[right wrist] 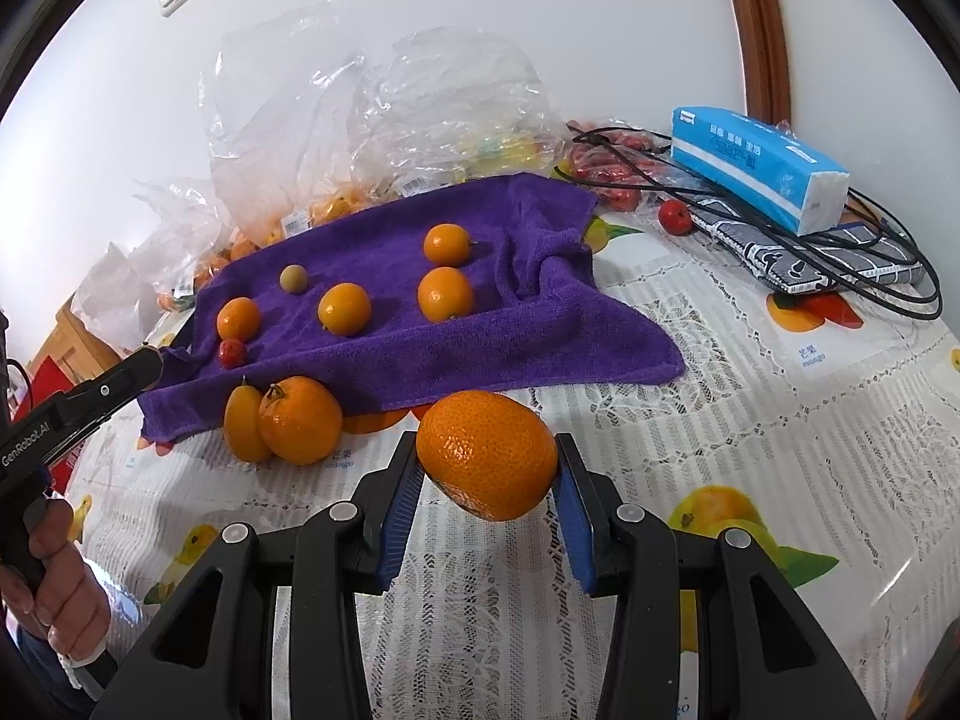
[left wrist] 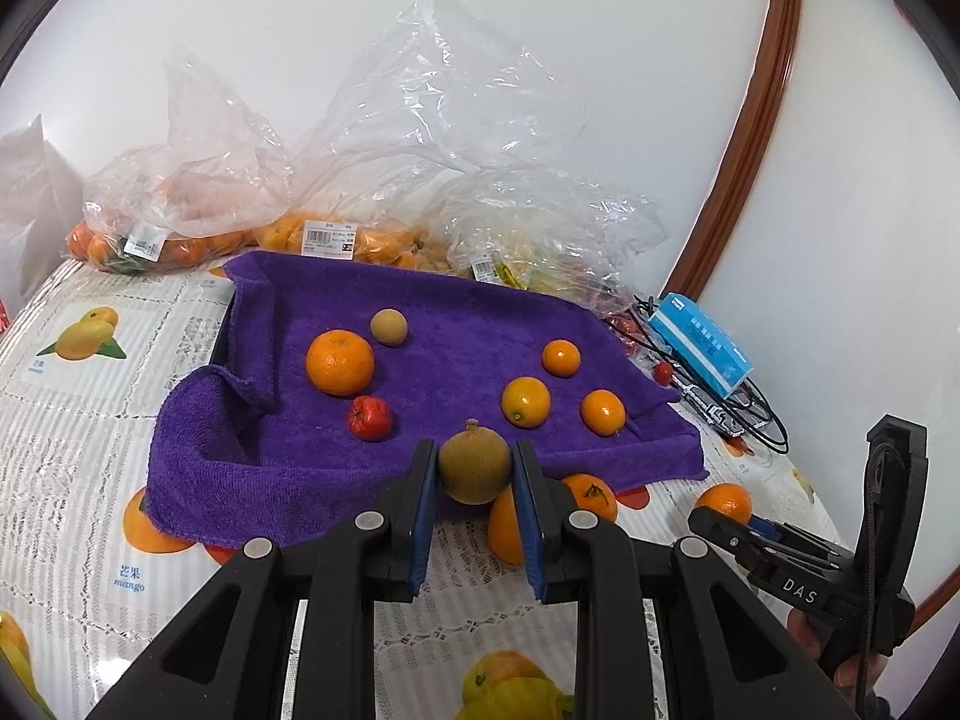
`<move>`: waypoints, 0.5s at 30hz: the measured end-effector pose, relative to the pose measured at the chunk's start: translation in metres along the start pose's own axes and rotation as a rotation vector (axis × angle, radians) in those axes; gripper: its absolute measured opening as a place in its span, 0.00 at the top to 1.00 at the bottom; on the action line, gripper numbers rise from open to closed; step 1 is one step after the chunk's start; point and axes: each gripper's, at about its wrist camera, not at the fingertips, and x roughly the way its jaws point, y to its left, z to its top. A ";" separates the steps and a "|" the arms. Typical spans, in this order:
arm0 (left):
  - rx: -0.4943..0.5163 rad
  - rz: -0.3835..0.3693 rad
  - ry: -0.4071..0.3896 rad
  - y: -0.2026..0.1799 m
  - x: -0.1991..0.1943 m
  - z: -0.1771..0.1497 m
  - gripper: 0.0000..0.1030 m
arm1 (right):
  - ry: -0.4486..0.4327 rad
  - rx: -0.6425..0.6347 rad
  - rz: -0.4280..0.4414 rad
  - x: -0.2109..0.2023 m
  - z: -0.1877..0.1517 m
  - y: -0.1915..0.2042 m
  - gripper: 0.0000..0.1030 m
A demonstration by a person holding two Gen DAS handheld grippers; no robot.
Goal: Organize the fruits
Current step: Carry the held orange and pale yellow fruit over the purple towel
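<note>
- Bagged oranges sat at the desk's far left, against the wall, unsorted.
- Purple towel carried seven fruits: large orange, small brown fruit, small red fruit, three kumquat-like oranges.
- Left gripper pinched a brown round fruit, clear of the desk at the towel's near edge.
- Two loose citrus lay on the desk, touching the towel's front hem.
- Right gripper clamped a mandarin, lifted off the desk just short of the towel.
- Tissue pack and cables at far right.
- Judgement: roughly half done; both held fruits, the loose pair and the bags left.
</note>
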 end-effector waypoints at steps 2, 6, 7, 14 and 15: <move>0.005 0.003 -0.007 -0.001 -0.001 0.000 0.77 | -0.004 0.000 -0.001 -0.001 0.000 -0.001 0.58; -0.005 0.003 -0.011 0.000 -0.002 0.001 0.77 | -0.007 0.003 0.003 0.000 0.000 -0.002 0.58; -0.005 0.004 -0.013 0.000 -0.002 0.001 0.77 | -0.012 0.005 0.003 -0.001 0.000 -0.002 0.58; -0.019 0.010 -0.022 0.003 -0.003 0.002 0.77 | -0.024 0.011 0.008 -0.003 0.000 -0.003 0.58; -0.018 0.014 -0.025 0.004 -0.004 0.002 0.77 | -0.025 0.008 0.005 -0.004 0.000 -0.002 0.58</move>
